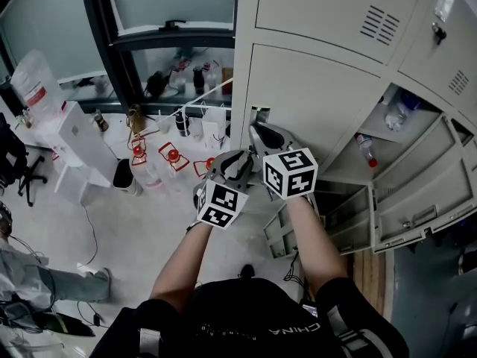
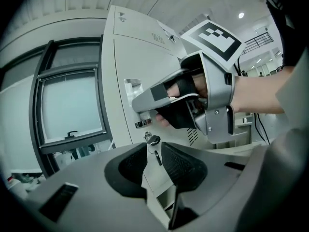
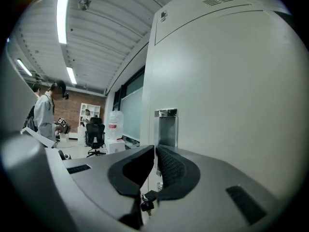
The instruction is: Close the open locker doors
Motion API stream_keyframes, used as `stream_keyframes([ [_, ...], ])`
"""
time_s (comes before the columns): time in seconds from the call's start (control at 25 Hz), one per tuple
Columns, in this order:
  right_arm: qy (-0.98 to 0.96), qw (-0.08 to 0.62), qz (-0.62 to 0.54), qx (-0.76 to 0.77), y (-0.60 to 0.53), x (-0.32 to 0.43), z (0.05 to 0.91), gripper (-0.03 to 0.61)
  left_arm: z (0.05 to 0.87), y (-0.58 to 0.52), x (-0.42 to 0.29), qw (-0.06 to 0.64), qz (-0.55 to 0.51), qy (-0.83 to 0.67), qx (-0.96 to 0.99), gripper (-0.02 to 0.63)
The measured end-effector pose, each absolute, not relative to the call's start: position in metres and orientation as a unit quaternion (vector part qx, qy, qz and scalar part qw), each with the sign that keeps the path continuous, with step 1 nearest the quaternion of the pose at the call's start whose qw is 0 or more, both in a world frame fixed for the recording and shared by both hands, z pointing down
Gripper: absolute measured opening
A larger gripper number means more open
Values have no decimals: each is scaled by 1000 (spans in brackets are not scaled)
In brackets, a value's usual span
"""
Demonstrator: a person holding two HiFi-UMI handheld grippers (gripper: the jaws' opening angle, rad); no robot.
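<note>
A block of grey lockers [image 1: 320,21] fills the right of the head view. Both grippers are at the left edge of a middle door [image 1: 320,95], by its recessed handle [image 1: 258,114]. My right gripper [image 1: 261,133] points at that handle, its jaws shut and empty [image 3: 155,149], with the recess [image 3: 167,127] just ahead. My left gripper [image 1: 237,161] sits lower, jaws open with nothing between them [image 2: 154,146]. It faces the lock and its hanging key [image 2: 153,140]. The right gripper [image 2: 140,103] shows above it. Further right, several doors [image 1: 417,200] hang open.
Open compartments hold a bottle [image 1: 367,149] and a larger one [image 1: 402,110]. A small low door [image 1: 279,233] stands open below my hands. White bags [image 1: 173,155] and a water jug [image 1: 33,80] sit by the window. A person's leg [image 1: 45,278] is at the left.
</note>
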State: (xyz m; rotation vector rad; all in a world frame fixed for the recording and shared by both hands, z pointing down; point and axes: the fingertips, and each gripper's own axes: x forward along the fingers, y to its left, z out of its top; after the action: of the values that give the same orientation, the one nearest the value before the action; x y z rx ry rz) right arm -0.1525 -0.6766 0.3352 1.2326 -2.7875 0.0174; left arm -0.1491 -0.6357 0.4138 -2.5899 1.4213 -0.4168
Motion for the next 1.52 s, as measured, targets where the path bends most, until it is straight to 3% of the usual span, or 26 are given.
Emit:
stream_keyframes([
  [0.72,-917,54,-3,394,-678,-153,336,51,403,-656,-132,145,-190,485,-841,103],
  [0.92,-924,63,-8,377,-674,-153,336,51,404,-658,-129,152,-208,485,-835,77],
  [1.52,-902,27,5,432,-675,-100,342,51,404,-659,-131,107,-168,514,-834,49],
])
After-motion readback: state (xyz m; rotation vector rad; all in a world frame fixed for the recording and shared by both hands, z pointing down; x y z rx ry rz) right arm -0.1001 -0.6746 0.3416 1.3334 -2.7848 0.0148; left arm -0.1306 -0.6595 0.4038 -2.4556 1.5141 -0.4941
